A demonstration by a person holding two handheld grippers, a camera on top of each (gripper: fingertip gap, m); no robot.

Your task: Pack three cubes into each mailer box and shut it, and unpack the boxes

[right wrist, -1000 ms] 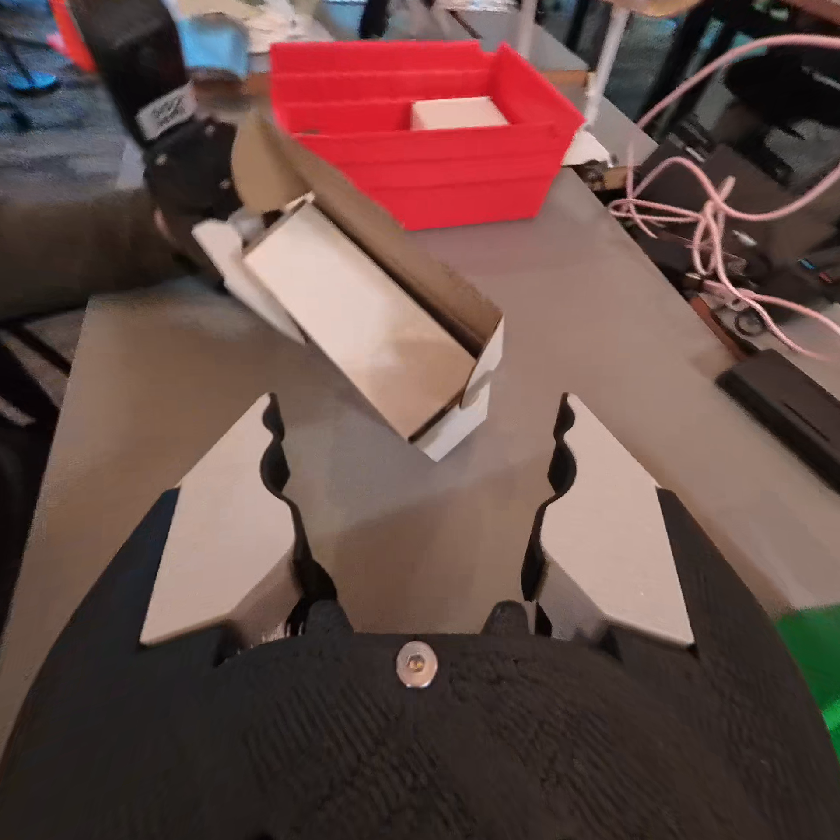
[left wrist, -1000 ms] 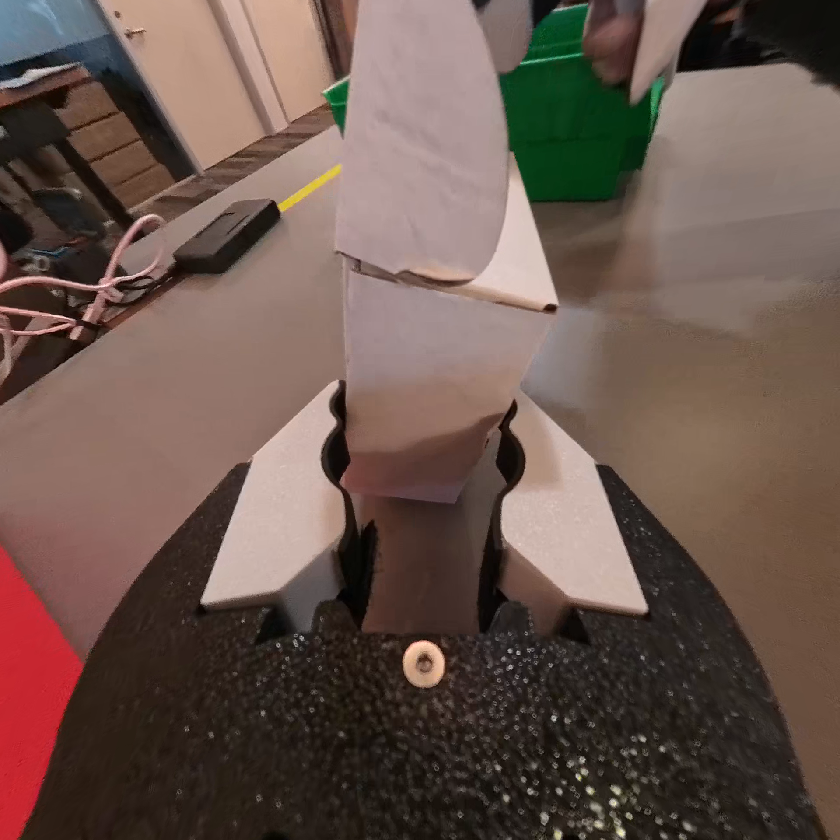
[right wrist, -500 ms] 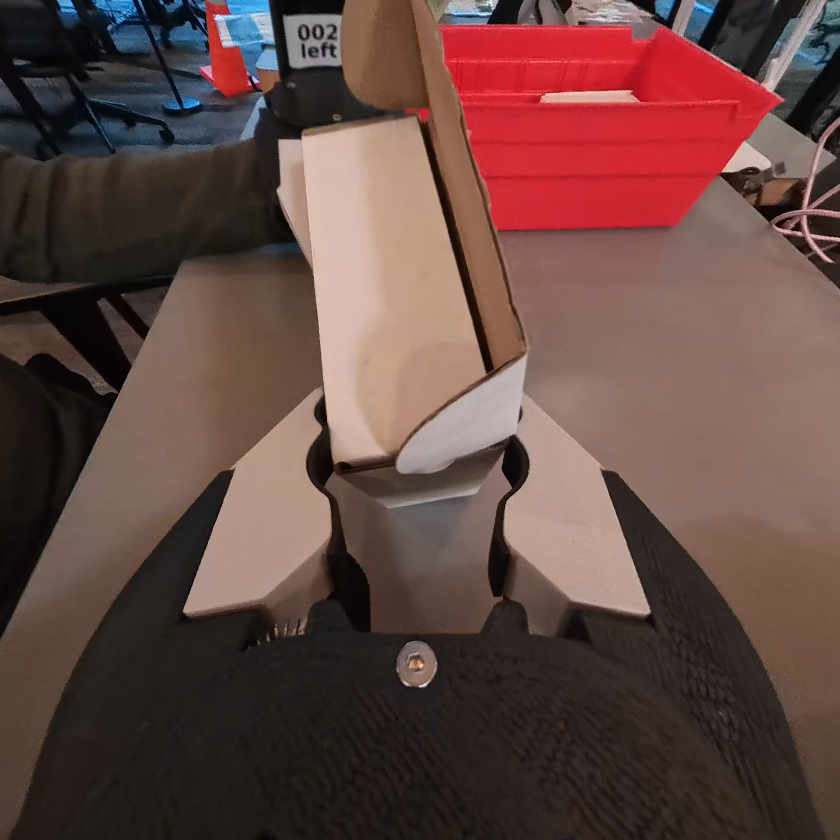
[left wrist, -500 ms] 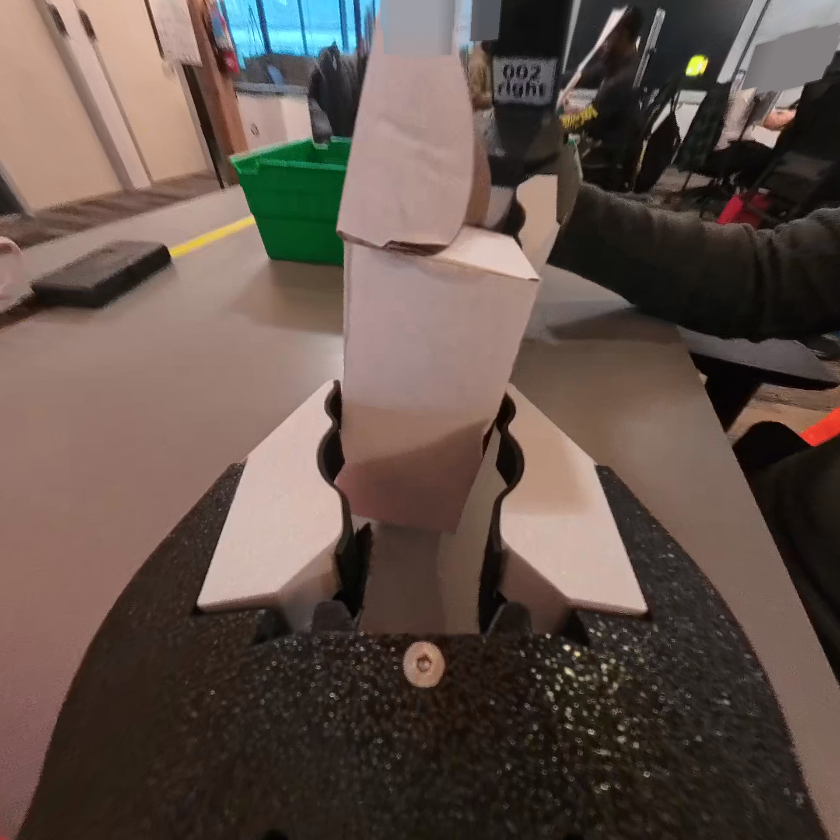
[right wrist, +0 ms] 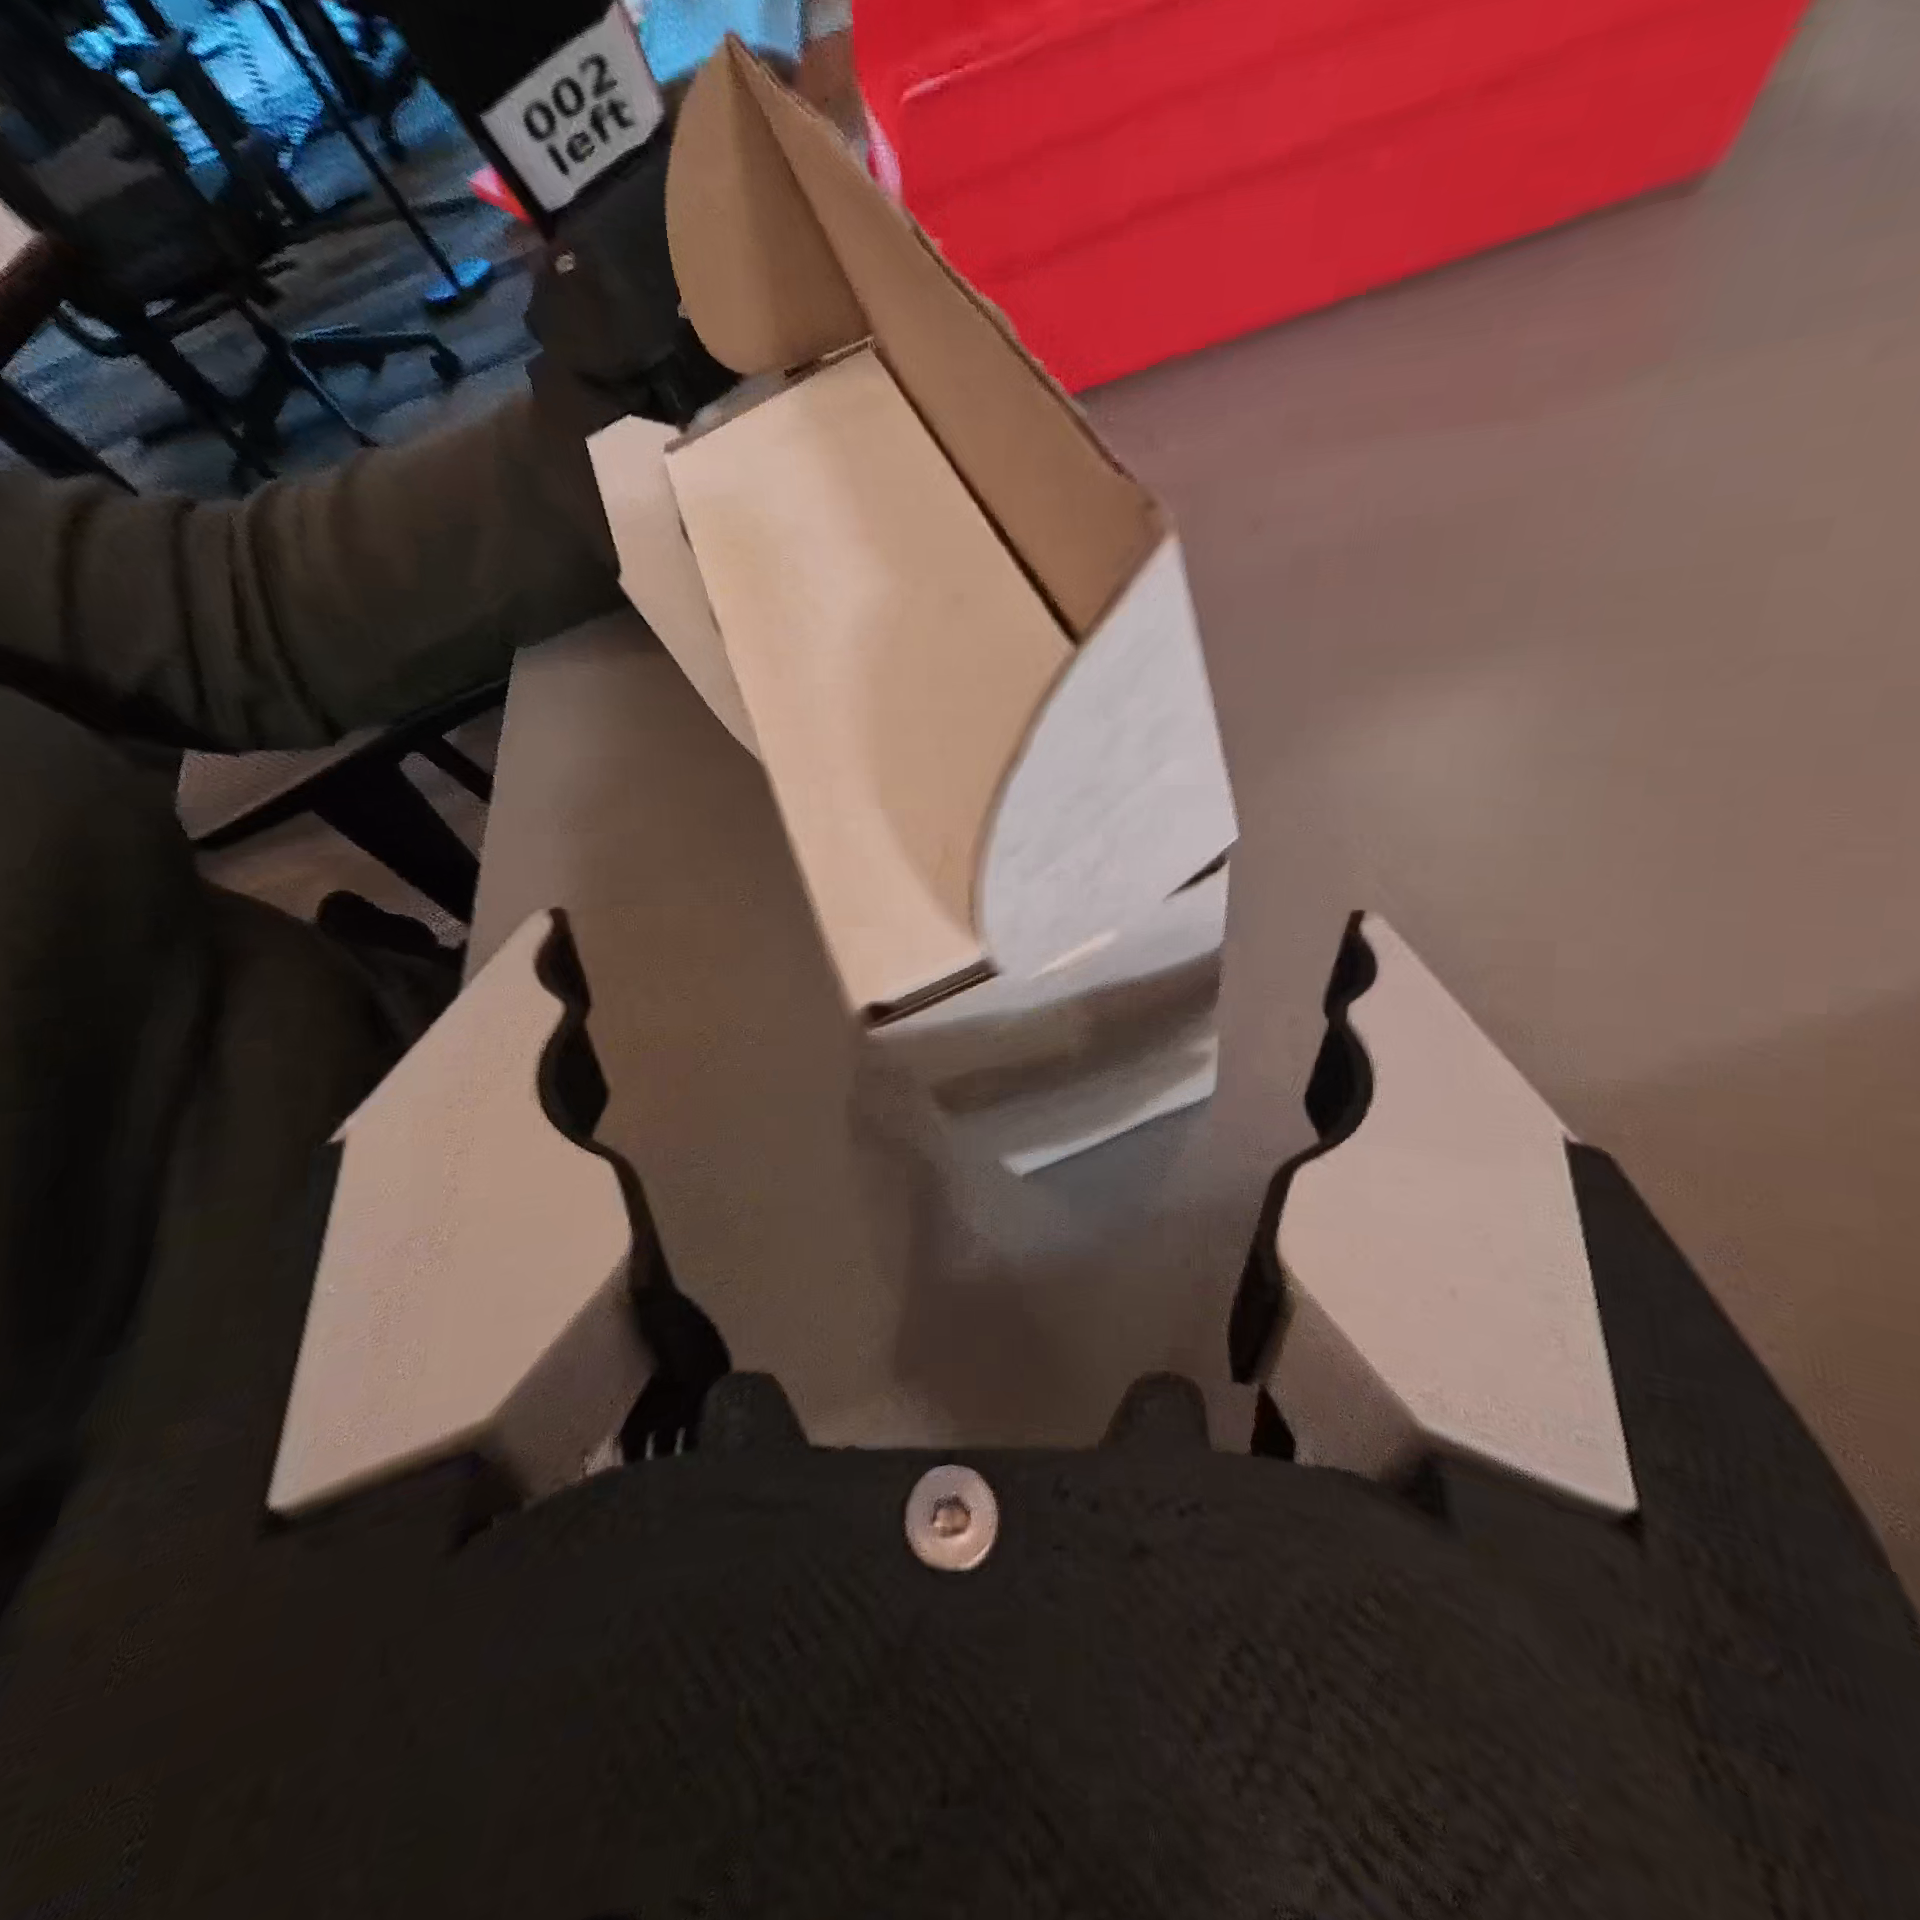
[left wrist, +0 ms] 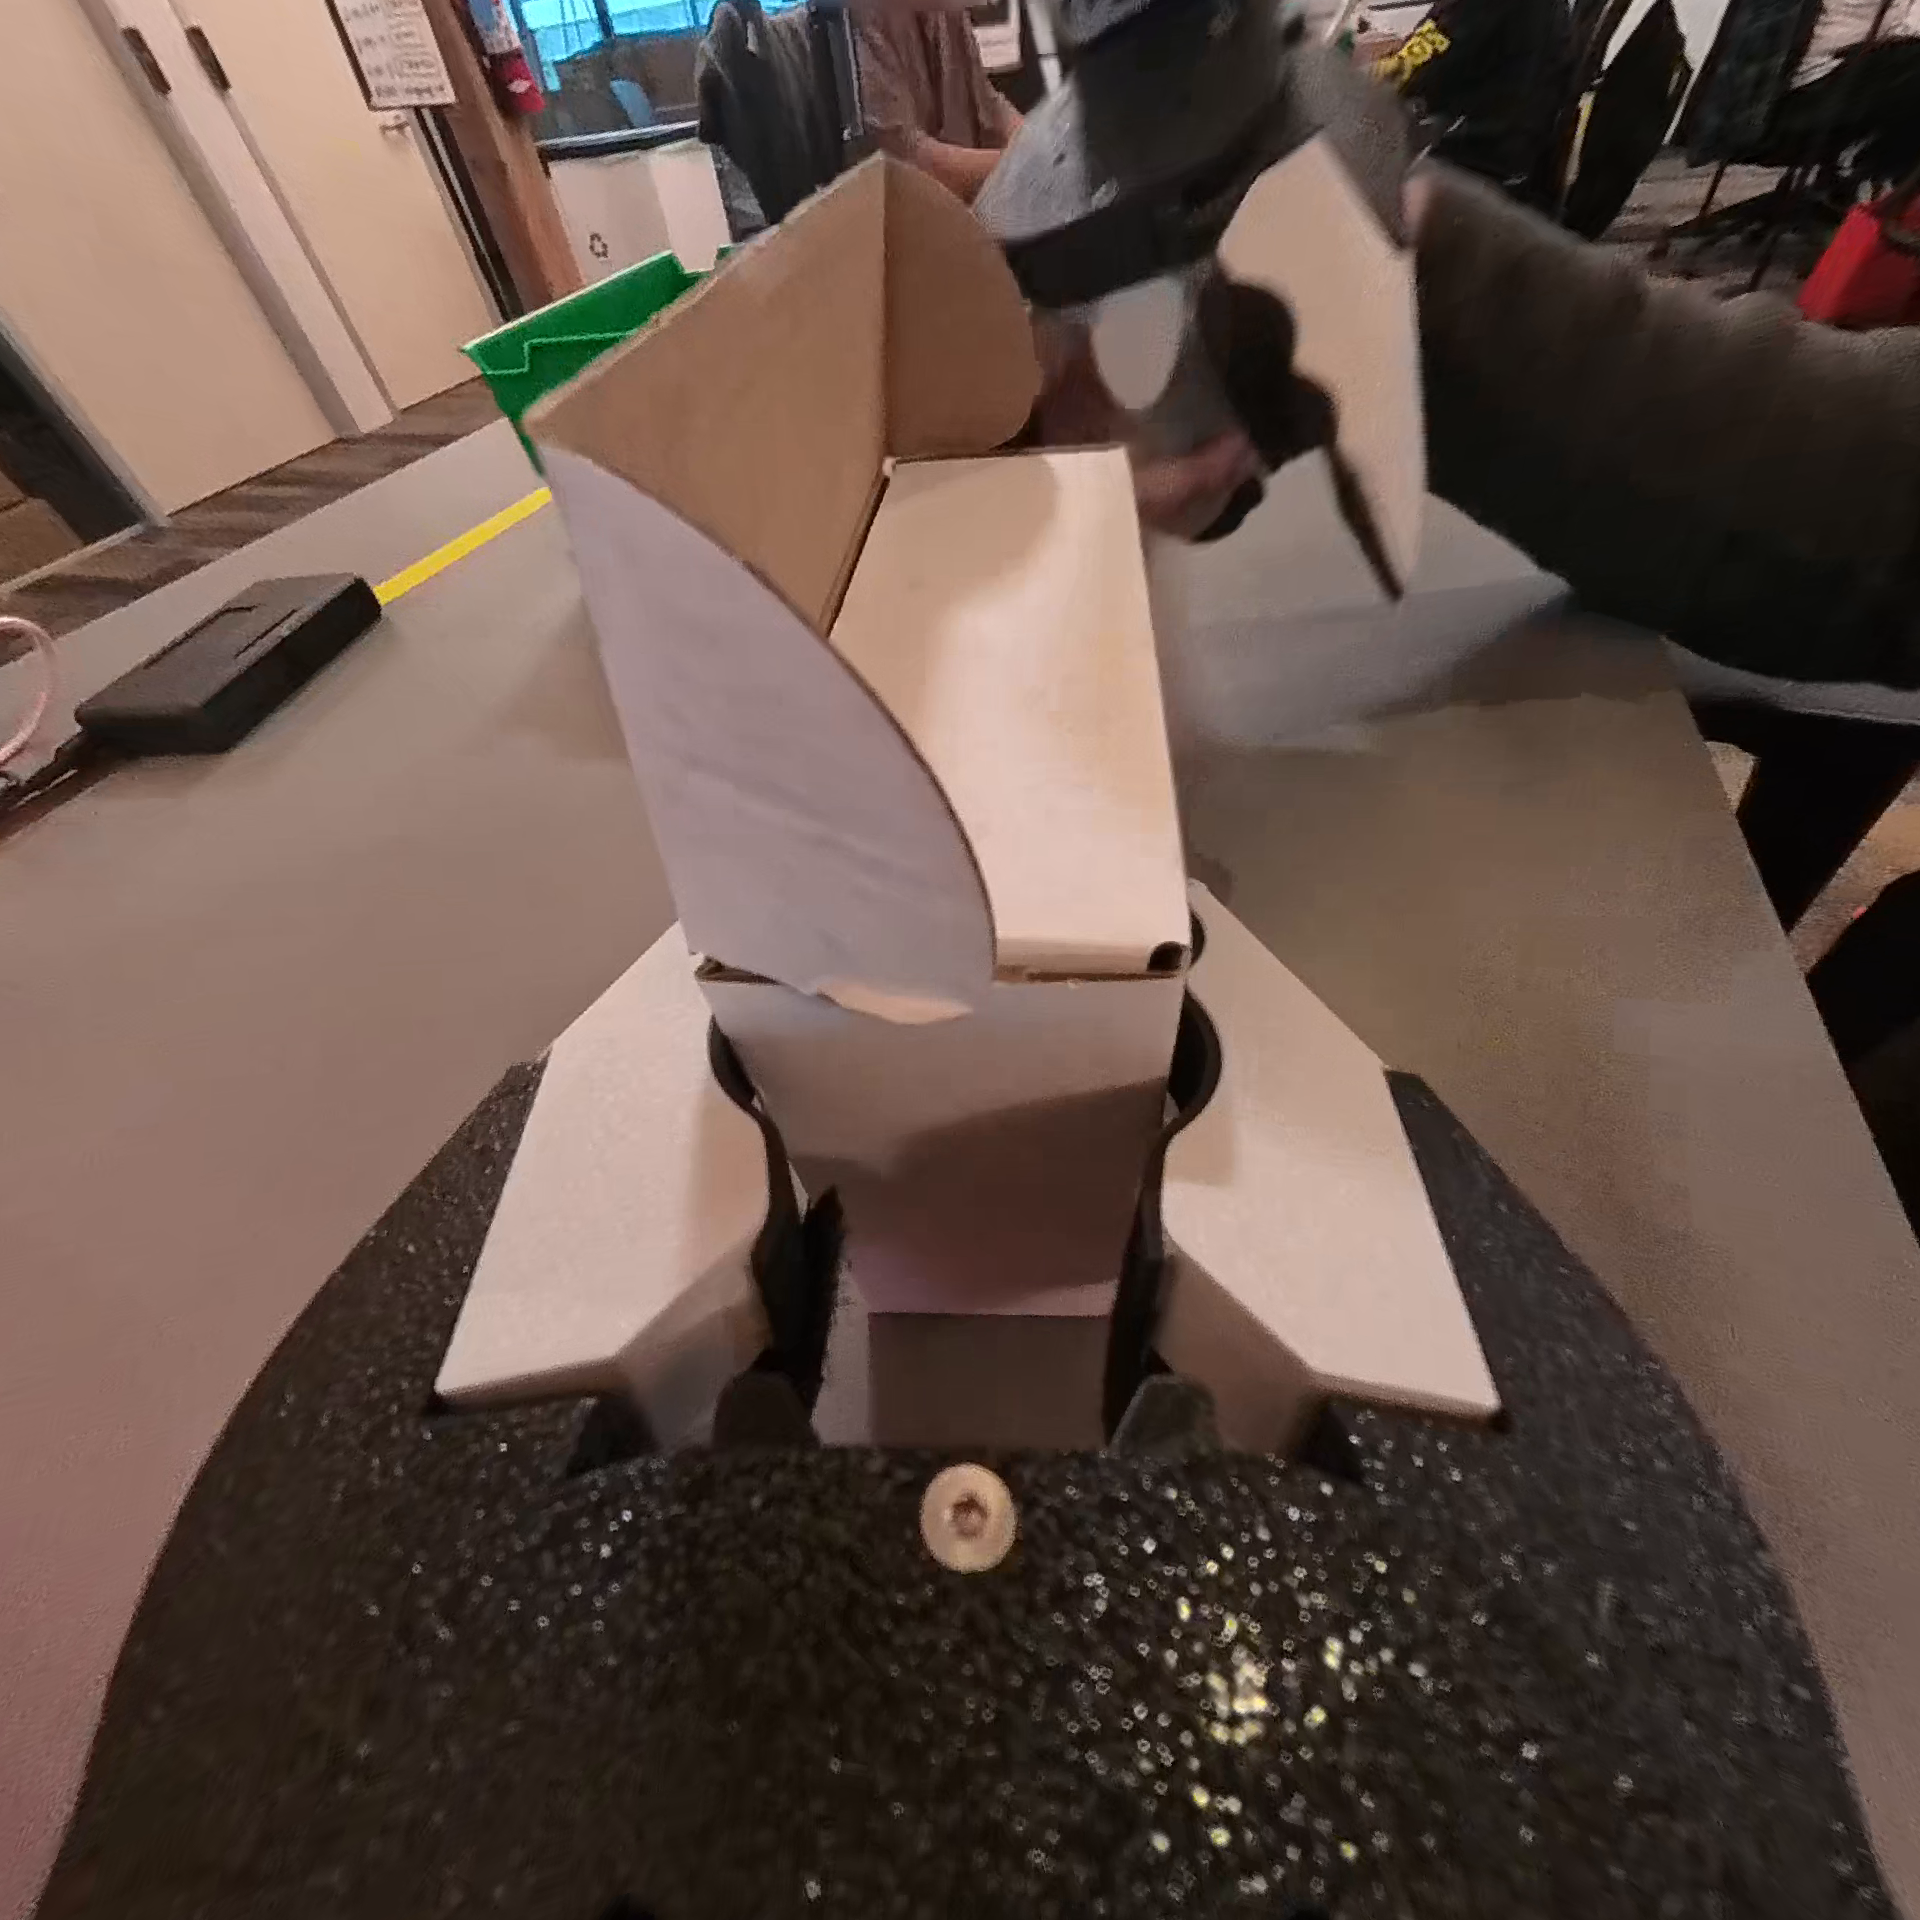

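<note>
Left gripper clamping white mailer box, lid raised, contents hidden

right gripper open wide, white mailer box between, untouched

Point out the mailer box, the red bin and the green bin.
mailer box (left wrist: 1013,707), left wrist view, white side panel.
red bin (right wrist: 1299,156), right wrist view, front wall.
green bin (left wrist: 582,338), left wrist view, rim.

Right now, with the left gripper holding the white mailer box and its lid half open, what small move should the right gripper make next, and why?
Probably bring the open right gripper onto the lid flap and swing it further back. The left gripper clamps the mailer box, the right jaws stand wide and clear, and the lid is only partly raised.
</note>
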